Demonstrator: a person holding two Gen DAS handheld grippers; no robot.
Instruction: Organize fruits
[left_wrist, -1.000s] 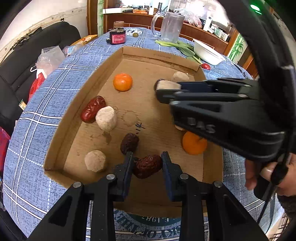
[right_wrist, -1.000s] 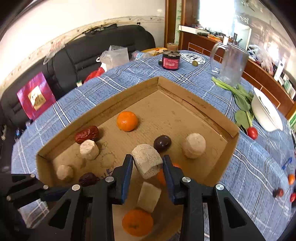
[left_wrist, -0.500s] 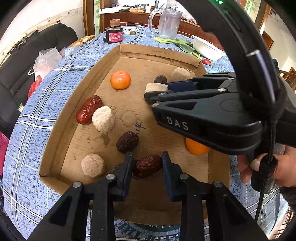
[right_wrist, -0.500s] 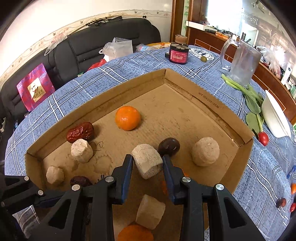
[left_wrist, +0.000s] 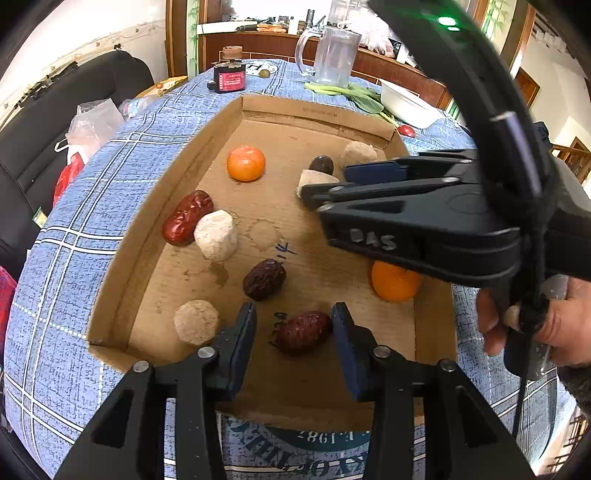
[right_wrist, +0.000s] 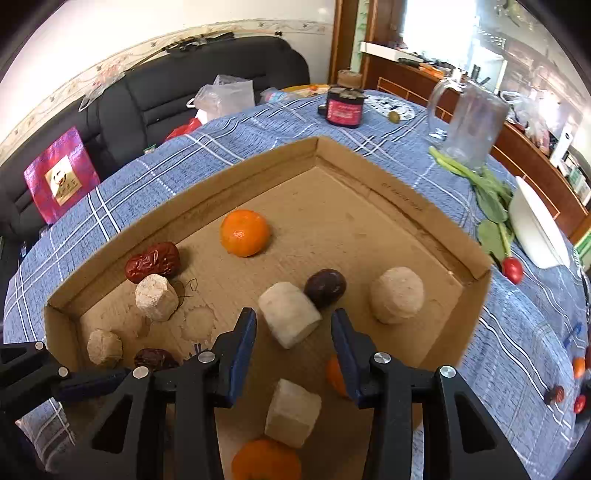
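A shallow cardboard tray (left_wrist: 147, 206) (right_wrist: 221, 184) on the blue checked tablecloth holds oranges, dates and beige peeled chunks. My left gripper (left_wrist: 293, 334) hangs low over the tray's near end, its jaws opening. A dark red date (left_wrist: 303, 332) lies on the cardboard between them, with a gap at the left pad. The jaws of my right gripper (right_wrist: 291, 332) (left_wrist: 306, 190) are opening too. A beige chunk (right_wrist: 288, 319) (left_wrist: 314, 177) rests on the tray floor between its pads, clear of both.
In the tray lie two oranges (left_wrist: 245, 162) (left_wrist: 393, 282), a red date (left_wrist: 186, 218), dark dates (left_wrist: 264, 278) (right_wrist: 325, 288) and more beige lumps (left_wrist: 216, 234) (left_wrist: 195, 321) (right_wrist: 397, 295) (right_wrist: 291, 411). Beyond stand a glass mug (right_wrist: 469, 125), a dark jar (right_wrist: 345, 107), greens (right_wrist: 487, 199) and a white bowl (right_wrist: 539, 229).
Both grippers' jaws have spread apart. The left one has let go of the red date and the right one of the beige chunk; both pieces now lie on the tray floor.
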